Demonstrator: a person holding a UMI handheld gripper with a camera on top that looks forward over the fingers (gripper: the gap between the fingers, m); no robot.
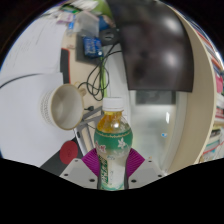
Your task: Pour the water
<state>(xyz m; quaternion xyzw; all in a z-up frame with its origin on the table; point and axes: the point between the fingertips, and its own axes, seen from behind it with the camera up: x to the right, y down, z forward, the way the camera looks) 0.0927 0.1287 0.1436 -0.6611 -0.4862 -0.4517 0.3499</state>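
Two fingers of the gripper (112, 172) are clamped on one bottle (113, 148), a magenta pad (92, 163) pressing in on each side of its lower body, so the fingers stand only as far apart as the bottle is wide. One bottle, then, and it holds a yellowish drink, wears a green label and has a white cap (113, 103) on top. Its long axis runs straight up from between the fingers, cap pointing away from them, the bottle upright in the view. Just beyond and beside it sits one white cup (63, 104), apart from the bottle, its mouth tipped toward the camera. On the other side stands one clear container (160, 125) on the pale table (30, 60). Black cables (97, 75) trail behind, past the cup. One red thing (68, 152) lies near the fingers; I cannot tell what it is.
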